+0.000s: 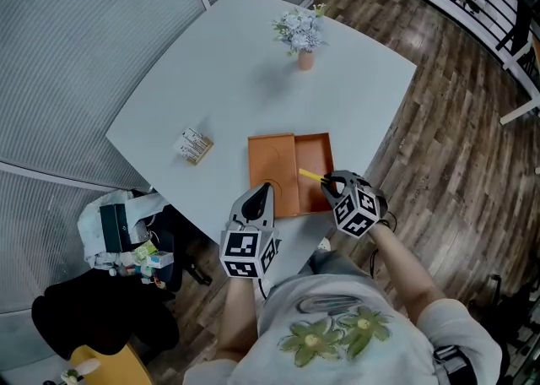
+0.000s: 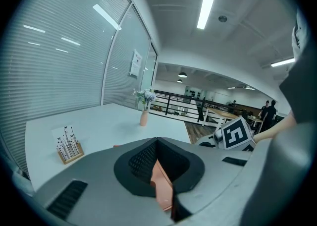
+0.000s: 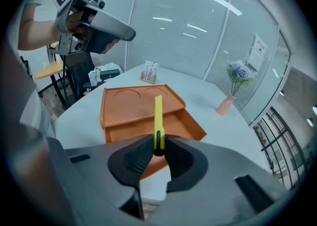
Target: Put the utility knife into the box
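Note:
An orange box (image 1: 316, 155) lies open near the table's front edge, its lid (image 1: 272, 168) flat to the left. In the right gripper view the box (image 3: 185, 121) sits just ahead of the jaws and the lid (image 3: 131, 101) lies beyond it. My right gripper (image 1: 336, 182) is shut on the black end of a yellow utility knife (image 1: 310, 176). The knife (image 3: 158, 113) points forward over the box. My left gripper (image 1: 263, 191) hovers over the lid's near edge, jaw tips together, holding nothing; orange shows below its tips in the left gripper view.
A pink vase of flowers (image 1: 302, 37) stands at the table's far side. A small card holder (image 1: 194, 145) sits left of the box. Bags and a dark chair (image 1: 118, 244) crowd the floor at the left. The table's front edge runs just below the box.

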Tool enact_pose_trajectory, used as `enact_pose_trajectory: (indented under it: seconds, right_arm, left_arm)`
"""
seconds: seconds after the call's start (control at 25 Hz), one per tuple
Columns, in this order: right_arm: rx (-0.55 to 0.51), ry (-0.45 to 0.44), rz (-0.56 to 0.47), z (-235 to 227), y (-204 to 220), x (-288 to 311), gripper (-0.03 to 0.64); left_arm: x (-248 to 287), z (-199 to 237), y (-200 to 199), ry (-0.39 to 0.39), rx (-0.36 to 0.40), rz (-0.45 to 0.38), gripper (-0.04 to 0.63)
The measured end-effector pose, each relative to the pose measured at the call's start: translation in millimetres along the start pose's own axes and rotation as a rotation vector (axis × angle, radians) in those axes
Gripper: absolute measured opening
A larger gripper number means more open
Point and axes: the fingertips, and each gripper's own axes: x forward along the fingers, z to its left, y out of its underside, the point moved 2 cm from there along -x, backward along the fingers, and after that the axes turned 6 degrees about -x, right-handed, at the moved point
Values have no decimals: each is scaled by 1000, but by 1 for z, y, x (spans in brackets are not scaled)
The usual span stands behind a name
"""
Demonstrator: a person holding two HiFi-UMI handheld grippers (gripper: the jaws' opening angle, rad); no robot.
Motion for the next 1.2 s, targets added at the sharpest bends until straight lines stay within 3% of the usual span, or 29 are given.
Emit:
enact_pose_trajectory:
  seconds: [1.2]
  right_arm:
    - [-126, -108, 192, 14, 35, 48, 75]
  left_arm:
    - [4, 14, 6, -14, -20, 19, 2]
